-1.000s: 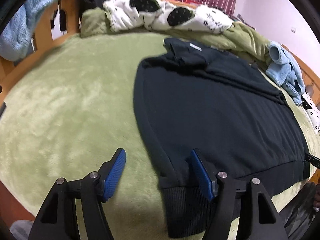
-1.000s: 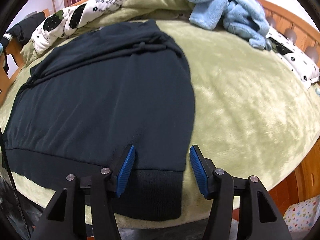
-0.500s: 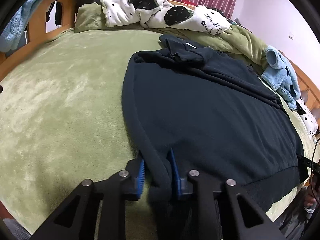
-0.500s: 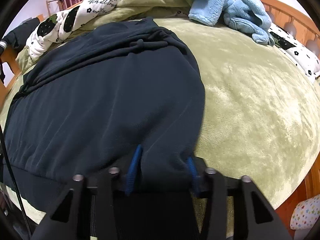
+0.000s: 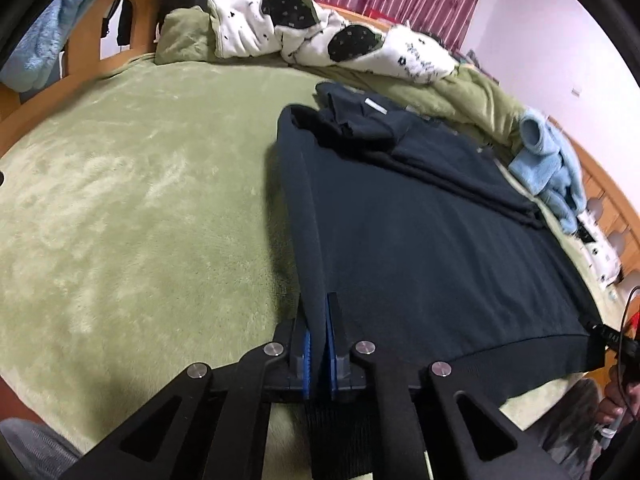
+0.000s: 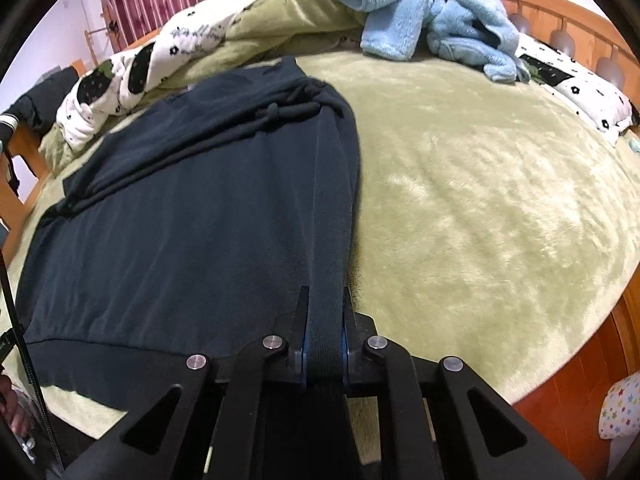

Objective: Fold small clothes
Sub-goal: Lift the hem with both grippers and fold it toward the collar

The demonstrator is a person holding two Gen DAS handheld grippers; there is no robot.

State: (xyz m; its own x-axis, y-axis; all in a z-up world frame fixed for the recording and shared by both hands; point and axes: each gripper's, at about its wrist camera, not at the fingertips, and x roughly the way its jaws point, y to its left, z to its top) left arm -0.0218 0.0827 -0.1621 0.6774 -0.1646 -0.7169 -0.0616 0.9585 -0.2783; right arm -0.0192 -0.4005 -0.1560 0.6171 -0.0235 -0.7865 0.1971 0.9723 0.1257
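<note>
A dark navy sweatshirt (image 5: 420, 240) (image 6: 180, 220) lies flat on the green plush blanket (image 5: 140, 200) (image 6: 480, 200), its sleeves folded across the far end. My left gripper (image 5: 318, 312) pinches the near left corner, just above the ribbed hem. Its jaws are closing tight, and the fabric is pressed between the blue pads (image 5: 307, 350). My right gripper (image 6: 325, 300) clamps the near right corner the same way, a fold of cloth squeezed between its fingers. Both corners are raised slightly off the blanket.
A light blue fleece garment (image 5: 552, 164) (image 6: 432, 28) lies at the far right of the bed. A white patterned quilt (image 5: 320, 36) (image 6: 140, 68) is bunched along the far edge. The wooden bed frame (image 6: 560, 4) rims the mattress. A person's hand (image 5: 612, 404) shows at the right edge.
Both grippers went from open around the hem corners to shut on them. The pinched fabric has lifted a little and the side edges have pulled taut.
</note>
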